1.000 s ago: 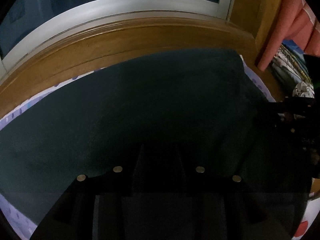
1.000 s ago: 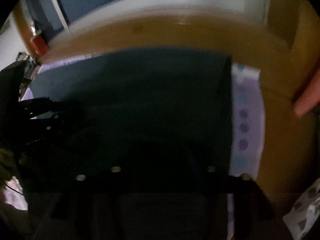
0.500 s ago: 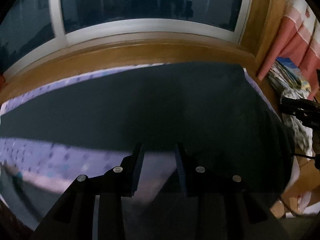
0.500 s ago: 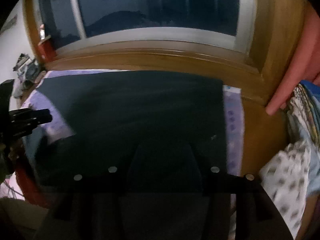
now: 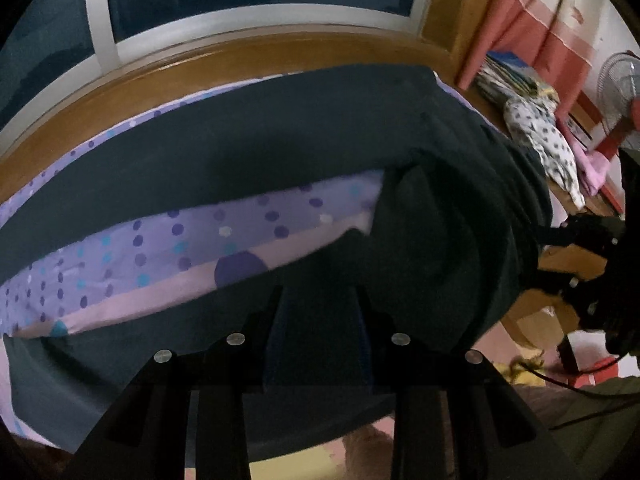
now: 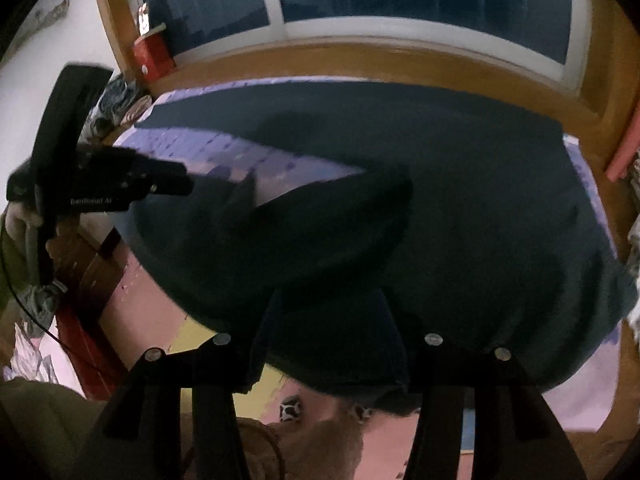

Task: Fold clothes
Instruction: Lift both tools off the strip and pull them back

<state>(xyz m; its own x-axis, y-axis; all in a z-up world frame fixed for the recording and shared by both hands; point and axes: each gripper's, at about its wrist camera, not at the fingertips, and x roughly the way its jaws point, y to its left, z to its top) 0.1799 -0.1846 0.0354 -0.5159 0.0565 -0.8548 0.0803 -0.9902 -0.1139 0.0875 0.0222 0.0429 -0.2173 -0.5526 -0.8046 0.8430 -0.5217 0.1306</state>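
My left gripper [image 5: 318,312] has its jaws set narrow with a fold of the dark garment [image 5: 280,136] between them, the cloth gripped and drawn up toward the camera. My right gripper [image 6: 328,316] has its jaws about half apart; the garment's hem lies in the gap, but I cannot tell whether the pads press on it.

Outward from there, the dark garment spreads across the bed, its near edge lifted and doubled back so that a band of the lilac dotted bedsheet [image 5: 168,248] shows between the raised fold and the part lying flat. In the right wrist view the same sheet shows as a wedge at the upper left, and my left gripper sits at the left edge with a hand [image 6: 18,216] on its handle.

Behind the bed runs a wooden window sill [image 5: 248,56] under a white-framed window [image 6: 360,28] with dark panes. A pink curtain [image 5: 532,16] hangs to the right, with a heap of patterned cloth [image 5: 544,136] beneath it. A red box [image 6: 154,56] stands on the sill's left end.
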